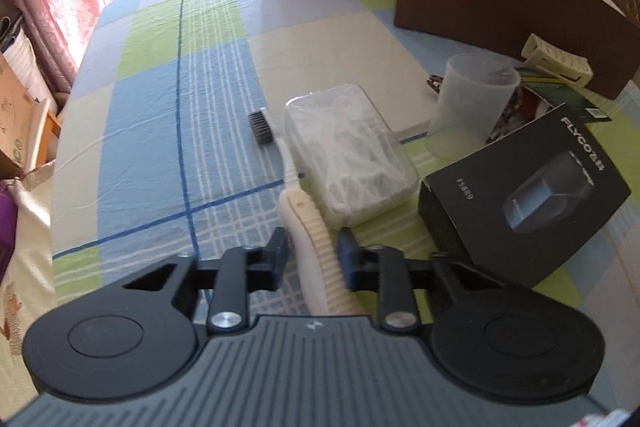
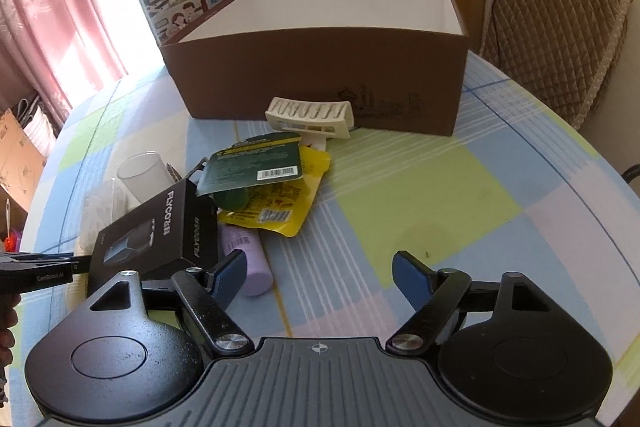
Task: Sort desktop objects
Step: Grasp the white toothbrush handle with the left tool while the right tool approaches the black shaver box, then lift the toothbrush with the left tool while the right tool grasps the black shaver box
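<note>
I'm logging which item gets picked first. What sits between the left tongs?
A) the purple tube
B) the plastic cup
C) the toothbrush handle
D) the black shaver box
C: the left tongs straddle the cream toothbrush handle, with the black shaver box lying off to their right.

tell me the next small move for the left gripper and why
Probably close the left gripper on the cream ribbed toothbrush handle and lift. Its fingers sit on either side of the handle with gaps showing, nothing gripped yet. The right gripper is open over bare cloth, and the open brown cardboard box waits beyond.
</note>
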Demonstrator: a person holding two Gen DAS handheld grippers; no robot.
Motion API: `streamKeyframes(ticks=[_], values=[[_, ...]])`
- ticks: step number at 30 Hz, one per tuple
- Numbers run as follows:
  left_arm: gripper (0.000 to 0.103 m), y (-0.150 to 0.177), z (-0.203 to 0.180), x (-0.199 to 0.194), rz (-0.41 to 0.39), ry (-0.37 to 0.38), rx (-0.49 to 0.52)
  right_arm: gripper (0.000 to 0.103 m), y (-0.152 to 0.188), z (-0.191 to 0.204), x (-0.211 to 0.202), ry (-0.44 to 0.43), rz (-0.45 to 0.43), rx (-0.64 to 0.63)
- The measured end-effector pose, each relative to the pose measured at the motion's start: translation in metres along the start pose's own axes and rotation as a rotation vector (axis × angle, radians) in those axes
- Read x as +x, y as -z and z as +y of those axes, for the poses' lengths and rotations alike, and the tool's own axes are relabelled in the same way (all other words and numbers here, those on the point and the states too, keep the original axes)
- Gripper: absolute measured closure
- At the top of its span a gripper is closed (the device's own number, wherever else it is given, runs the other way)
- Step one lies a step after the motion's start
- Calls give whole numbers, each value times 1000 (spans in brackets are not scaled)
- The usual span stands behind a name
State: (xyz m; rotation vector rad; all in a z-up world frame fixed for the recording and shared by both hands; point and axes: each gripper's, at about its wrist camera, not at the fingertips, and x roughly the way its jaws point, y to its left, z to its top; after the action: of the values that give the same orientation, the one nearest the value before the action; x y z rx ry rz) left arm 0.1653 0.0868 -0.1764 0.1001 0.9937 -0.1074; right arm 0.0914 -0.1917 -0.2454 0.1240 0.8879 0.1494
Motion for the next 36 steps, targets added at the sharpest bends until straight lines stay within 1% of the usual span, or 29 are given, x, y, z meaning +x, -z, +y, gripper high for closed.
streamKeyframes(ticks=[3,7,12,16,19,22,25,26,29,30,32,34,36], values=[[85,7,5,-4,-8,-12,-8,26,-1,5,-1,-24,-12,-21],[86,23,21,-15,-1,-31,-60,26,-1,16,-2,-84,-29,-65],[86,43,43,-31,26,-47,-127,26,1,41,0,-215,-46,-195],[86,54,54,-40,41,-52,-165,26,-1,57,10,-309,-15,-311],[86,61,58,-46,46,-59,-187,26,4,67,23,-313,8,-363],[86,66,60,-50,47,-63,-195,26,12,74,31,-317,7,-404],[86,69,62,-53,49,-67,-203,26,23,86,31,-335,4,-475],[86,71,62,-54,50,-68,-208,26,27,90,28,-346,9,-498],[86,74,63,-58,52,-68,-215,26,37,99,23,-426,29,-565],[86,75,63,-58,54,-70,-216,26,39,103,21,-435,39,-602],[86,76,64,-60,57,-68,-221,26,42,104,21,-419,23,-652],[86,78,64,-61,57,-67,-226,26,37,101,26,-395,7,-683],[86,80,63,-62,57,-68,-225,25,30,98,32,-396,-6,-717]])
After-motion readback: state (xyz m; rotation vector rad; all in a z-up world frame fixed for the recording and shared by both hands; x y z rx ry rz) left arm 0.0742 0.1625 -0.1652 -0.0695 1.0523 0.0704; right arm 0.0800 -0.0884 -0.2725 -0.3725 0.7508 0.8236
